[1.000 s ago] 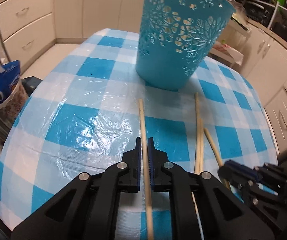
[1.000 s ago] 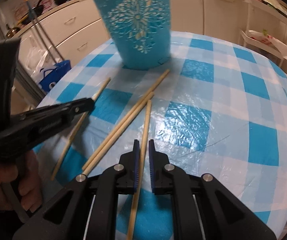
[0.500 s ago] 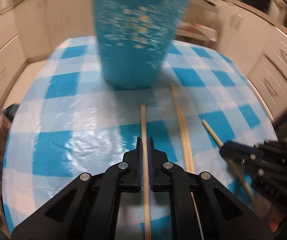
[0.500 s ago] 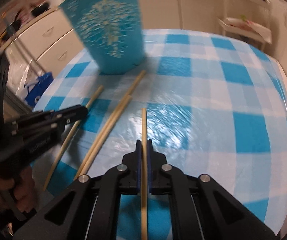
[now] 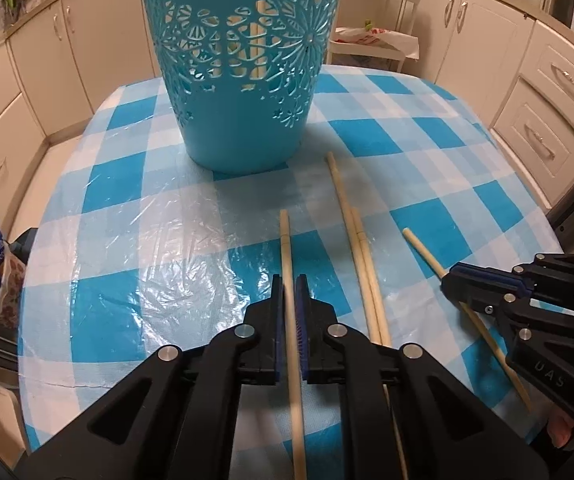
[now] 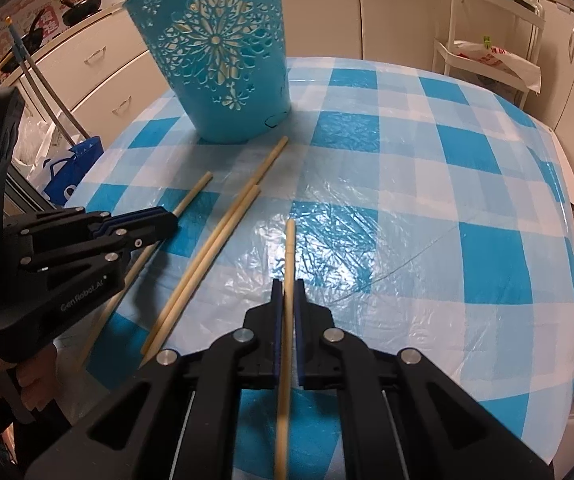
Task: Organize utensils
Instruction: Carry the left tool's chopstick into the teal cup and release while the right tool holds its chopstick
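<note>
My left gripper [image 5: 289,300] and right gripper [image 6: 288,300] each pinch a light, stiff, slippery pale wooden chopstick [image 5: 287,256] mid-shaft (good balance), the perforated turquoise plastic basket [image 5: 243,64] at twelve o'clock.

Tablecloth [image 5: 119,176]: blue and white check under clear plastic film.
Cabinets [image 5: 559,92]: cream, with metal handles, around the table.
Rack [image 6: 487,32]: white, holding a plastic bag [image 6: 499,58].
Blue bag [image 6: 71,168]: on the floor, left of the table.
Pans [image 6: 81,4]: on the far counter.
</note>
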{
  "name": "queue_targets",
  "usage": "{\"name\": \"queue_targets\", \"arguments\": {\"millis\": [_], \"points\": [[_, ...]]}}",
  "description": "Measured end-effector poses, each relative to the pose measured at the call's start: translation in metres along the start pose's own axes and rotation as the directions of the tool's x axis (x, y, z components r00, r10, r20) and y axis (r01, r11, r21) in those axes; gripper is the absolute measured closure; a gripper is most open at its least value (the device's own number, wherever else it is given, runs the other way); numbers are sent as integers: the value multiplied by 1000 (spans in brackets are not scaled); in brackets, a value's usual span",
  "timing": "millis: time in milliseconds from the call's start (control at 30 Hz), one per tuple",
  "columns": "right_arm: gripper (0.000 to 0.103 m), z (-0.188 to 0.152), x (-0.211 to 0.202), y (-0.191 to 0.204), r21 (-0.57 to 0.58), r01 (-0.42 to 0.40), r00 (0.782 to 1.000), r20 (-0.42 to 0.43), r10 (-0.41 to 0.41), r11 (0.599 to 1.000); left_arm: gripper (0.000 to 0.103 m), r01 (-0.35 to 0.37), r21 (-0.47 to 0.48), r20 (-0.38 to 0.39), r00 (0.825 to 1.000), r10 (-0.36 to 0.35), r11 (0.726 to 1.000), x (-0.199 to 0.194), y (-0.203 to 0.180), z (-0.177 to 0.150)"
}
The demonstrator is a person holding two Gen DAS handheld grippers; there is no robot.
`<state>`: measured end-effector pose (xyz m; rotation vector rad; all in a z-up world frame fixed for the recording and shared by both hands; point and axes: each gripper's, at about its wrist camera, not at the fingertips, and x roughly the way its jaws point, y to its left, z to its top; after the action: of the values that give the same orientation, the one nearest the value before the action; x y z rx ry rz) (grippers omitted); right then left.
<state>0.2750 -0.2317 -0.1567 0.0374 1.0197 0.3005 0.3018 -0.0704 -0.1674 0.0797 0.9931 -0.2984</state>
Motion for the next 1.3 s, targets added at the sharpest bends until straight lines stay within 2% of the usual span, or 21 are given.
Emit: {"name": "queue_targets", "arguments": {"millis": [33, 100, 233, 467, 600, 700, 767, 800, 867, 933, 1000, 1067, 1200, 1300], "points": [[97, 0, 0, -1, 17, -3, 1000, 1, 3, 1000, 98, 14, -2, 3, 1000, -14, 1000, 0, 0, 0], [97, -1, -1, -6, 60, -22, 1000, 1, 22, 998, 98, 94, -12, 4, 996, -94, 996, -1, 4, -2], [97, -1, -2, -9, 93, -47, 999, -2, 47, 995, 98, 152, -2, -17, 988, -152, 988, -2, 8, -4], [95, 2, -1, -4, 40, -13, 1000, -14, 14, 999, 97, 105, 27, -39, 994, -104, 994, -4, 9, 1], [93, 3, 0, -2, 7, -2, 1000, -18, 3, 1000, 90, 49, 70, -55, 997, -46, 996, 0, -2, 4], [93, 1, 0, 3, -29, 23, 1000, -12, -23, 999, 90, -6, 111, -44, 999, 11, 994, 1, -12, 3], [97, 0, 0, 5, -42, 47, 999, -2, -47, 998, 92, -19, 113, -34, 999, 23, 993, 2, -15, 3], [97, -1, 0, 4, -32, 43, 999, 0, -43, 999, 97, -16, 109, -32, 999, 20, 994, 1, -16, 2], [97, -2, -2, -4, 36, -17, 1000, 0, 17, 999, 98, -31, 99, -28, 999, 34, 995, 0, -17, 2], [97, -5, -5, -15, 124, -97, 995, 24, 94, 988, 98, -13, 51, -21, 1000, 14, 999, -2, -14, 1], [97, -10, -12, -27, 201, -171, 984, 90, 155, 965, 98, -5, 14, -1, 1000, 5, 1000, -7, -10, -1], [97, -14, -16, -35, 243, -195, 975, 156, 160, 950, 98, 39, -51, 40, 999, -37, 998, -17, -3, -4], [97, -21, -8, -48, 322, -182, 978, 153, 139, 929, 98, 103, -114, 152, 985, -86, 988, -42, 2, -9], [97, -20, -8, -49, 325, -172, 980, 155, 127, 930, 98, 135, -138, 266, 959, -94, 981, -69, 5, -9]]}}
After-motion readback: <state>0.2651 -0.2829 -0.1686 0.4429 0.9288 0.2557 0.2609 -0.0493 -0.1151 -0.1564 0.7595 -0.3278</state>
